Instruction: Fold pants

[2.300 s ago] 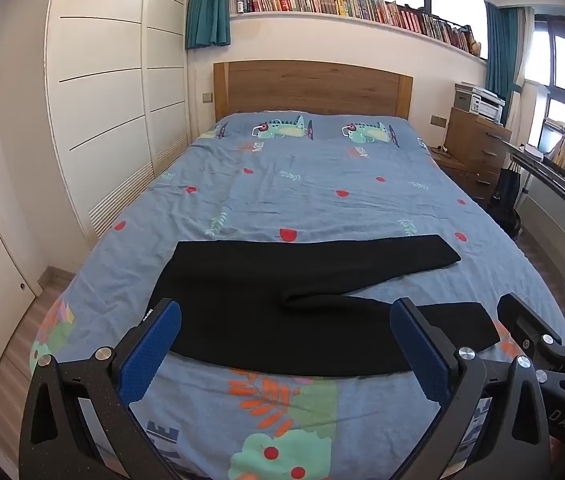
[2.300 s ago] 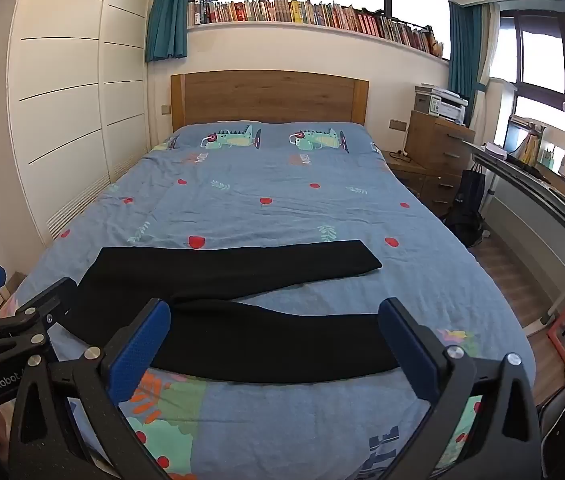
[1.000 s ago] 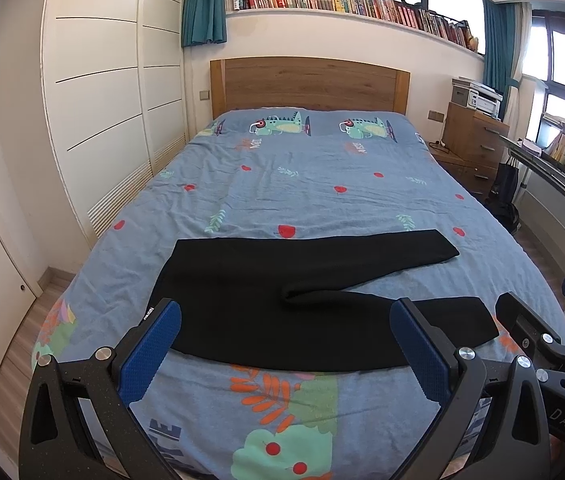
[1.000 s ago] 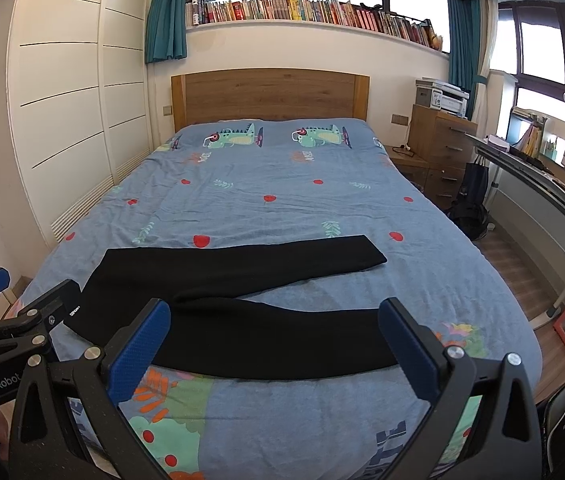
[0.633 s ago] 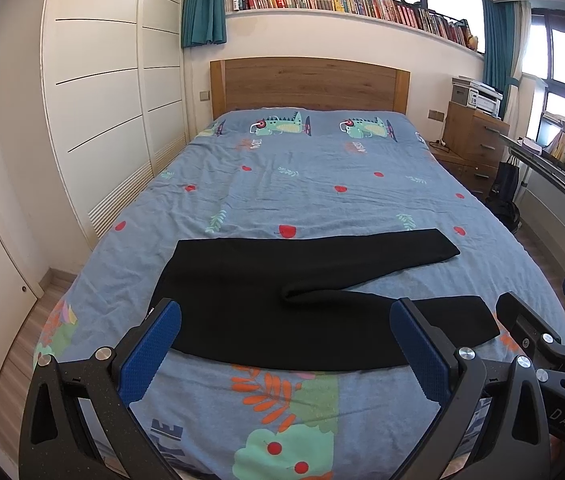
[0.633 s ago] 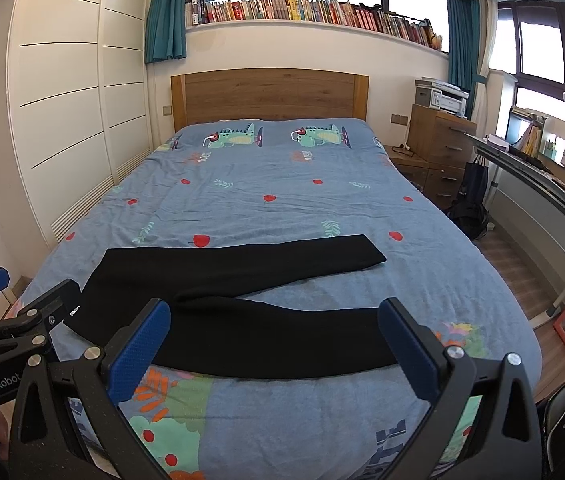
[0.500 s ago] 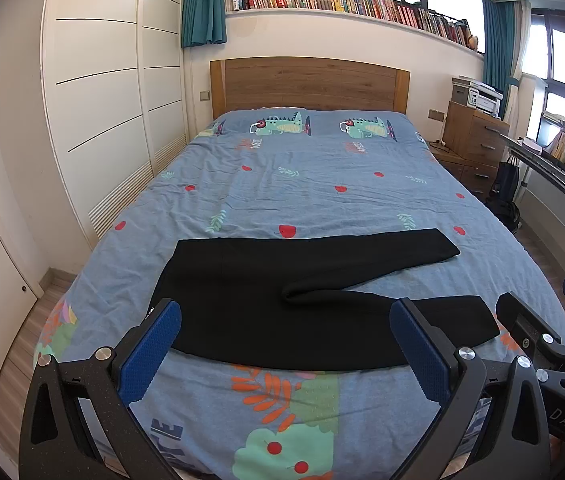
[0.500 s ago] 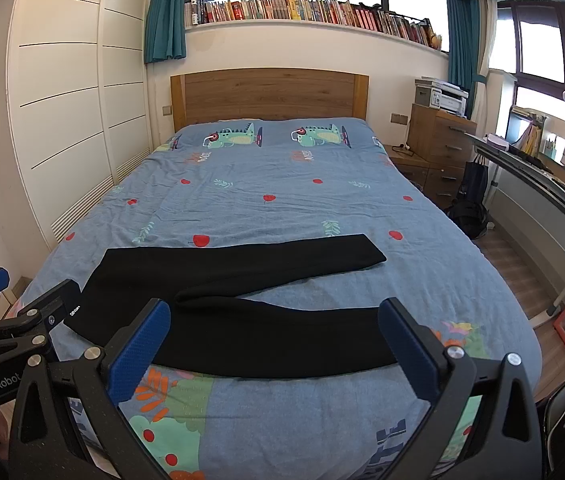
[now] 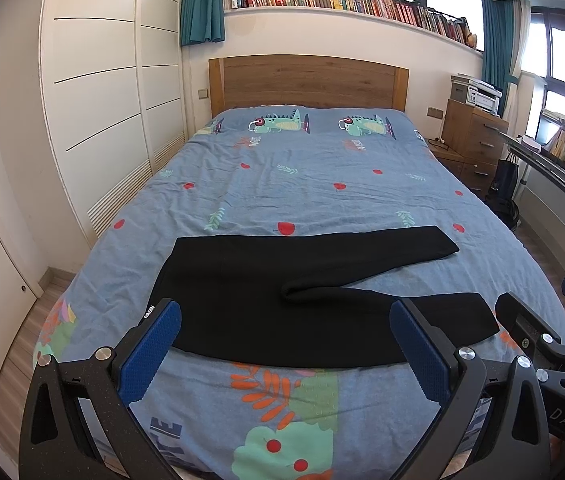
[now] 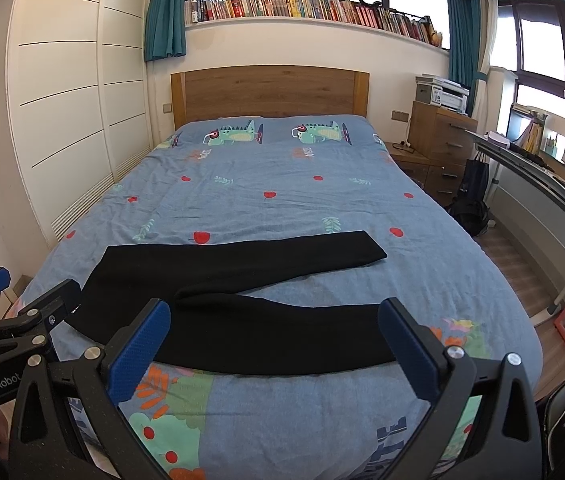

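Observation:
Black pants [image 9: 266, 292] lie flat across the near part of the bed, waist to the left, both legs spread toward the right in a V. They also show in the right wrist view [image 10: 242, 300]. My left gripper [image 9: 282, 344] is open and empty, held above the near edge of the bed, in front of the pants. My right gripper [image 10: 274, 344] is open and empty, to the right of the left one. The right gripper's fingers [image 9: 522, 320] show at the right of the left wrist view; the left gripper's fingers [image 10: 42, 308] show at the left of the right wrist view.
The bed [image 9: 322, 184] has a blue patterned cover and a wooden headboard [image 9: 306, 80]. White wardrobes [image 9: 94, 100] stand along the left. A wooden dresser [image 9: 470, 140] with a printer, a desk [image 10: 542, 184] and a black bag [image 10: 470, 200] stand at the right.
Both views have shifted very slightly; the pants sit a touch higher in view than 2.3 s ago. Both grippers stay open and empty. The pants have not moved.

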The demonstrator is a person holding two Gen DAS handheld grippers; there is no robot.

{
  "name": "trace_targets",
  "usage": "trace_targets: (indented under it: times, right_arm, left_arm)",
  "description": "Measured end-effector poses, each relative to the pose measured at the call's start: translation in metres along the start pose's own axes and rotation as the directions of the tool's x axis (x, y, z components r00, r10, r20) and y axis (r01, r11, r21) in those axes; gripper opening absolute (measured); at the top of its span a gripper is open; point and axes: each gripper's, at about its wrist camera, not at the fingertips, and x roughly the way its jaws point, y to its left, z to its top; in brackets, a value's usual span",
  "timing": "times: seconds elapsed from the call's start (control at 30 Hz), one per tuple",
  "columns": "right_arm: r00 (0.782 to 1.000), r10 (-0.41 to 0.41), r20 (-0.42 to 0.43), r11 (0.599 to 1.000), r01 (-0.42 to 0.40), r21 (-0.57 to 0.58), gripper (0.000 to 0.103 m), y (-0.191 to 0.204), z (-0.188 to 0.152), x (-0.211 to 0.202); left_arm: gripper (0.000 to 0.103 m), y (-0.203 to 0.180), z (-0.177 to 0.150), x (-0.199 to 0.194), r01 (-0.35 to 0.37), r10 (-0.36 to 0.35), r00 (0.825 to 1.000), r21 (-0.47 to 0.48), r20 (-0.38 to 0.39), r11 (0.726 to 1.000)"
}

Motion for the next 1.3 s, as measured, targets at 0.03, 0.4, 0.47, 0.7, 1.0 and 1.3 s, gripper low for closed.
trace_targets:
  times: [0.03, 0.4, 0.47, 0.7, 1.0, 1.3]
  right_arm:
    - [1.000, 0.000, 0.001, 1.000, 0.000, 0.000, 0.103, 0.000, 0.000, 0.000]
    - [1.000, -0.001, -0.001, 1.000, 0.001, -0.001, 0.103, 0.000, -0.001, 0.000]
    - [1.000, -0.001, -0.001, 1.000, 0.001, -0.001, 0.103, 0.000, -0.001, 0.000]
    - [1.000, 0.000, -0.005, 1.000, 0.000, -0.002, 0.103, -0.002, -0.001, 0.002]
    - [1.000, -0.003, -0.005, 1.000, 0.003, -0.002, 0.103, -0.002, -0.001, 0.001]
    - [1.000, -0.011, 0.006, 1.000, 0.012, -0.007, 0.103, 0.002, 0.001, 0.003]
  left_arm:
    - [0.102, 0.000, 0.000, 0.000, 0.000, 0.000, 1.000, 0.001, 0.000, 1.000]
    - [0.102, -0.002, -0.001, 0.001, -0.003, 0.003, 1.000, 0.001, -0.002, 1.000]
    - [0.102, -0.002, -0.001, 0.001, -0.002, 0.002, 1.000, 0.002, -0.003, 1.000]
    - [0.102, -0.002, -0.002, 0.003, -0.004, 0.004, 1.000, 0.004, -0.006, 1.000]
    - [0.102, -0.002, -0.002, 0.003, -0.004, 0.004, 1.000, 0.005, -0.006, 1.000]
    - [0.102, 0.000, 0.000, 0.011, 0.018, -0.018, 1.000, -0.002, -0.021, 1.000]
